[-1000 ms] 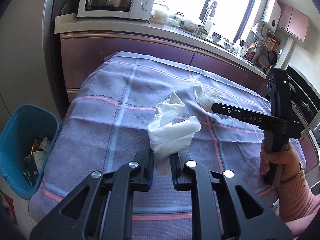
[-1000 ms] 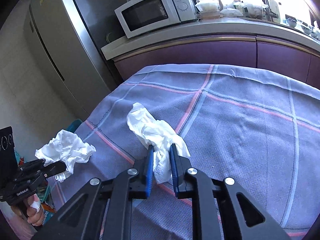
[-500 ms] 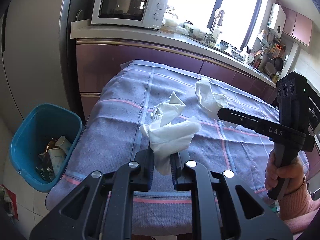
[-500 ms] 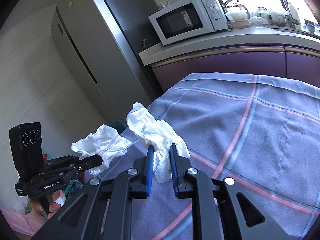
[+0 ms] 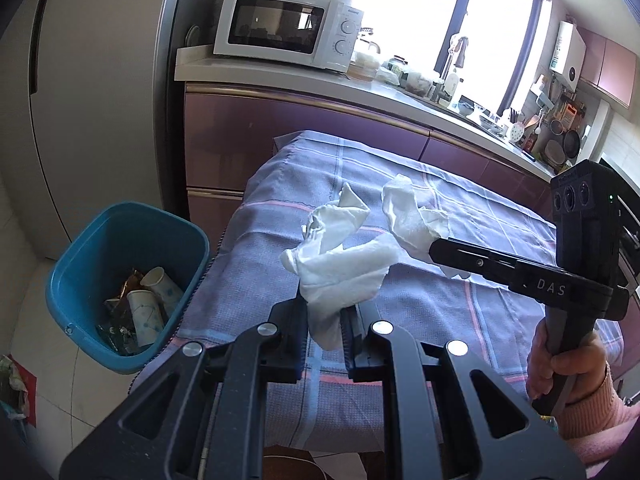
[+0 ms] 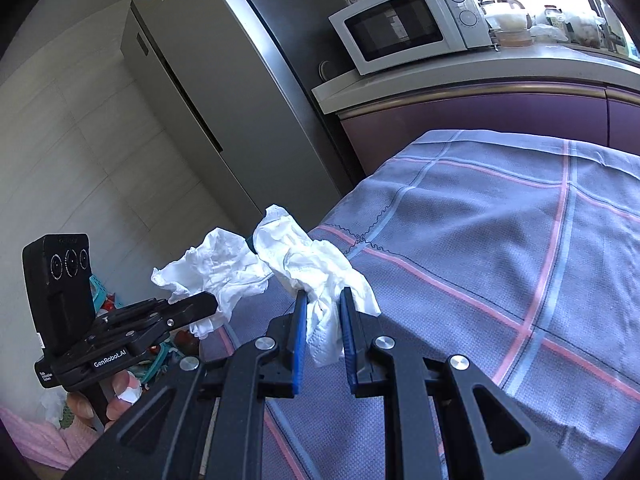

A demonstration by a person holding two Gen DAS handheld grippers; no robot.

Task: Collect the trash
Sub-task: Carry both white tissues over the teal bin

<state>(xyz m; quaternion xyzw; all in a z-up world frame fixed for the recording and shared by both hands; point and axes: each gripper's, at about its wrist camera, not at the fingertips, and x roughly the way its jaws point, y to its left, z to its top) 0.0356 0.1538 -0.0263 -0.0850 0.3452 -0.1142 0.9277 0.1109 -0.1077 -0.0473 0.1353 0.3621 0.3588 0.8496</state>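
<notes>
My left gripper (image 5: 324,314) is shut on a crumpled white tissue (image 5: 340,268) and holds it above the table's left edge. In the right wrist view the same gripper (image 6: 210,304) shows at the left with its tissue (image 6: 216,268). My right gripper (image 6: 324,300) is shut on a second white tissue (image 6: 316,264), close beside the first. It also appears in the left wrist view (image 5: 434,248) with its tissue (image 5: 408,212). A blue trash bin (image 5: 76,264) stands on the floor left of the table, below both tissues, with paper cups (image 5: 144,312) inside.
The table wears a purple checked cloth (image 5: 420,308). Behind it runs a purple cabinet with a counter and a white microwave (image 5: 284,32). A tall grey fridge (image 6: 208,80) stands to the left. A hand (image 5: 560,364) in a pink sleeve grips the right handle.
Both grippers have moved left and a little up, from over the cloth to the table's left edge near the bin. Each keeps its tissue.
</notes>
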